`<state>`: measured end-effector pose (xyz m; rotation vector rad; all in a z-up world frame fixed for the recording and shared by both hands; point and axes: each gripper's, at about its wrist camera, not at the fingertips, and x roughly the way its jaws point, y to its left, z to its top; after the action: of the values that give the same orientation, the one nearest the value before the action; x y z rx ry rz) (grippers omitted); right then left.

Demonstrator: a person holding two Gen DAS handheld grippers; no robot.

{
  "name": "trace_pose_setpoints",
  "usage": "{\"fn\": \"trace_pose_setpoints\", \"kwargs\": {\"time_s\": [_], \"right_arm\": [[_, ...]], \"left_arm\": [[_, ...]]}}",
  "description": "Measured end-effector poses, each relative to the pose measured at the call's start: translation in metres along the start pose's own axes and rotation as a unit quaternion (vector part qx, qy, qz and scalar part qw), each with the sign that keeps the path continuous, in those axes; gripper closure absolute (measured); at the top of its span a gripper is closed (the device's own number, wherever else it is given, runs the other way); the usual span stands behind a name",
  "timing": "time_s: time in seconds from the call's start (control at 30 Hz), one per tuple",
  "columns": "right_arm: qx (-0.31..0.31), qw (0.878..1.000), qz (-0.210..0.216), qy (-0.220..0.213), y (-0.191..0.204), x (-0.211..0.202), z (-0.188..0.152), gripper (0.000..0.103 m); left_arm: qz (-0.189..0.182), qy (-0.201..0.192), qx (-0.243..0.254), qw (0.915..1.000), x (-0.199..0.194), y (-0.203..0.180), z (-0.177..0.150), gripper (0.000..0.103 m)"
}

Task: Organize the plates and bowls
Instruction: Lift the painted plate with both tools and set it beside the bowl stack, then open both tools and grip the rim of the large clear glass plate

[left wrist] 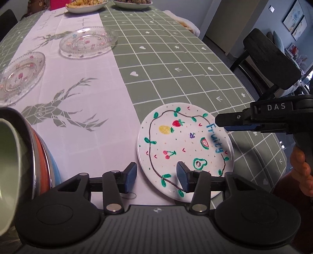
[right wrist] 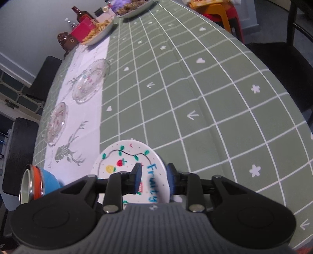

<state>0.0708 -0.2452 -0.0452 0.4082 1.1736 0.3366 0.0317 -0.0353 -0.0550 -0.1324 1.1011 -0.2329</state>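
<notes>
Nearest the lens in both wrist views is the white fruit plate (left wrist: pixel 183 148), lying flat on the tablecloth (left wrist: pixel 176 64) where its white runner meets the green checked part. It looks like glazed ceramic or melamine: stiff, fairly light, slick on top and likely to chip if dropped, so the rim is the place to pinch, one pad under the lip and one above. Its face carries a drawn vine loop with green leaves, a strawberry, pineapple, cherries, watermelon, avocado and the blue word "Fruity". The left gripper (left wrist: pixel 156 175) hangs over the plate's near rim with its jaws about half apart, one pad beside the edge and one above the face, gripping nothing. The right gripper (right wrist: pixel 153 179) straddles the plate's right rim, jaws parted a little, pads seemingly clear of it. Left of the plate stands a nest of bowls (right wrist: pixel 37 183), metal, orange and blue. Beyond the plate, on the runner, sit two glass plates (left wrist: pixel 88 42), well apart from it, and further off are dishes of food (left wrist: pixel 86 4).
</notes>
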Motion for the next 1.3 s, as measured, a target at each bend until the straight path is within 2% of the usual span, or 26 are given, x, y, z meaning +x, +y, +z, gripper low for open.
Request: {"fn": "trace_pose_setpoints", "kwargs": {"time_s": [0.13,0.27,0.3,0.33,0.37,0.5,0.7,0.8,0.93,1.13,1.23,1.3], "right_arm": [[-0.009,1.000,0.011,-0.009,0.005,-0.002,0.001,0.073],[-0.036,0.998,0.013,-0.041,0.015,-0.011,0.003,0.072],[-0.047,0.998,0.011,-0.048,0.019,-0.012,0.003,0.070],[-0.058,0.997,0.012,-0.051,0.024,-0.013,0.003,0.063],[-0.066,0.996,0.014,-0.052,0.028,-0.013,0.004,0.061],[-0.093,0.994,0.026,-0.047,0.049,-0.012,0.009,0.061],[-0.105,0.992,0.071,-0.017,0.097,0.003,0.024,0.061],[-0.120,0.990,0.075,-0.004,0.128,0.017,0.033,0.061],[-0.129,0.988,0.078,0.010,0.160,0.044,0.048,0.061],[-0.108,0.990,0.078,0.057,0.190,0.109,0.074,0.061],[-0.091,0.990,0.078,0.077,0.201,0.141,0.086,0.061],[-0.094,0.990,0.078,0.077,0.210,0.158,0.091,0.061]], "left_arm": [[-0.013,-0.019,-0.011,0.9997,-0.013,0.002,0.006,0.049],[-0.031,-0.047,-0.003,0.9984,-0.035,0.002,0.014,0.048],[-0.033,-0.053,0.000,0.9980,-0.042,0.003,0.017,0.046],[-0.035,-0.060,0.002,0.9976,-0.049,0.005,0.020,0.046],[-0.035,-0.068,0.004,0.9971,-0.056,0.007,0.024,0.044],[-0.022,-0.085,0.007,0.9961,-0.079,0.026,0.036,0.042],[-0.002,-0.080,-0.019,0.9966,-0.097,0.080,0.056,0.039],[0.009,-0.100,-0.055,0.9934,-0.103,0.117,0.062,0.039],[0.034,-0.139,-0.096,0.9850,-0.107,0.165,0.067,0.039],[0.064,-0.147,-0.175,0.9713,-0.083,0.239,0.067,0.039],[0.084,-0.152,-0.193,0.9658,-0.067,0.266,0.063,0.039],[0.085,-0.160,-0.208,0.9613,-0.058,0.283,0.062,0.040]]}}
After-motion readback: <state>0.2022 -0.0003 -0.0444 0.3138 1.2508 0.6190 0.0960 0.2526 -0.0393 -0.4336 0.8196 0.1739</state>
